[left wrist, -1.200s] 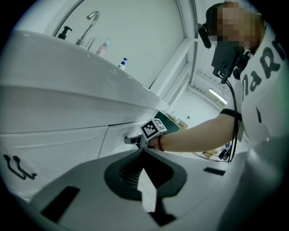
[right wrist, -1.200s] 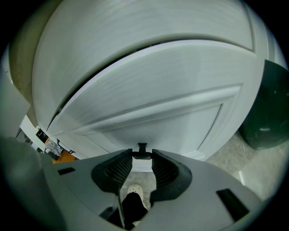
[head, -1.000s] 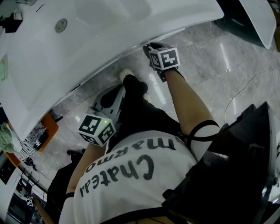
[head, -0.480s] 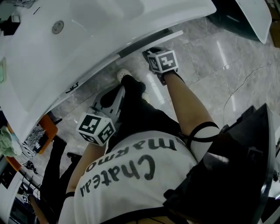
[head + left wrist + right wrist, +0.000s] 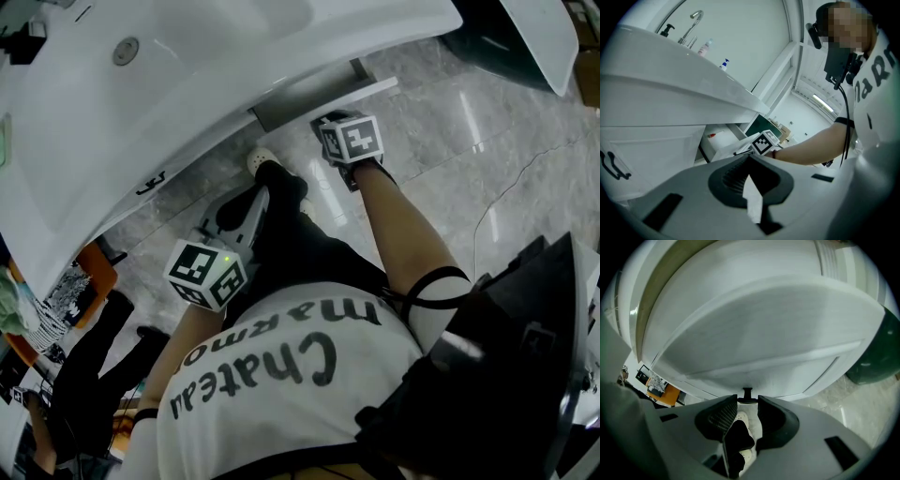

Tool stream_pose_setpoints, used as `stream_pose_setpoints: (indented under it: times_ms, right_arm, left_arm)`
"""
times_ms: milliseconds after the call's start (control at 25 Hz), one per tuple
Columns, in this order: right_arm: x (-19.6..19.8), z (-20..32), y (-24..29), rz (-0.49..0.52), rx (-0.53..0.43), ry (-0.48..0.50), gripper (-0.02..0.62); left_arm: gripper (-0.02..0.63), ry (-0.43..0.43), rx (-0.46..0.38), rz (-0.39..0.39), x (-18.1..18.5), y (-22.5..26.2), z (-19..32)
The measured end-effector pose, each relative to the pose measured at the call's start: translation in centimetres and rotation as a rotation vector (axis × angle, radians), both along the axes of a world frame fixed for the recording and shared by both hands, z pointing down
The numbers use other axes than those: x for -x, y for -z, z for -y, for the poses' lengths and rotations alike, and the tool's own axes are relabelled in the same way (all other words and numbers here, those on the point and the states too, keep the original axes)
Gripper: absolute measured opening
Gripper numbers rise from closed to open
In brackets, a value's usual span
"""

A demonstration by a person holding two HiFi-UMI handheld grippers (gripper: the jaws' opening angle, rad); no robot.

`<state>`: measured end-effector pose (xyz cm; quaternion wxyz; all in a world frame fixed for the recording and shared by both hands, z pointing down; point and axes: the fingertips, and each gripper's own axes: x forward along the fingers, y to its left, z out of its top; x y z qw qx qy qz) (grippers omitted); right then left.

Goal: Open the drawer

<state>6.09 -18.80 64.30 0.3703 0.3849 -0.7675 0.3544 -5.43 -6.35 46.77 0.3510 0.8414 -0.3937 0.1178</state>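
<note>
We're looking at the drawer [image 5: 323,92] under the sink [image 5: 187,84], and it's sticking out partway. In the head view its top edge and a strip of its inside are showing past the sink's front rim, over the floor [image 5: 450,141]. So we're judging the opening as under way but not finished: only a narrow band of the inside is showing, and there's likely more travel to go. The small dark knob [image 5: 747,393] on the drawer's white front is sitting right between the tips of the right gripper [image 5: 747,401]. The jaws are pinching it from both sides, set only as wide as the knob. That grip is doing the work, with the person's right arm reaching forward and down to it. The left gripper [image 5: 747,158] is hanging by the person's left leg, well apart from the drawer. Its jaws are pressing together at the tips with nothing between them, and it's taking no part. What's left, as we're reading it, is drawing the knob further toward the person until the drawer is fully out, then letting go.
</note>
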Motion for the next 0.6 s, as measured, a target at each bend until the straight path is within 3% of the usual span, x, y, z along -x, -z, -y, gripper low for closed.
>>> stream_pose_setpoints:
  times_ms: [600]
  right_arm:
    - [-1.3,-1.3,-0.7,-0.02,0.059,0.028,0.141]
  left_arm:
    - [0.008,-0.005,0.012,-0.007,-0.7,-0.7,0.3]
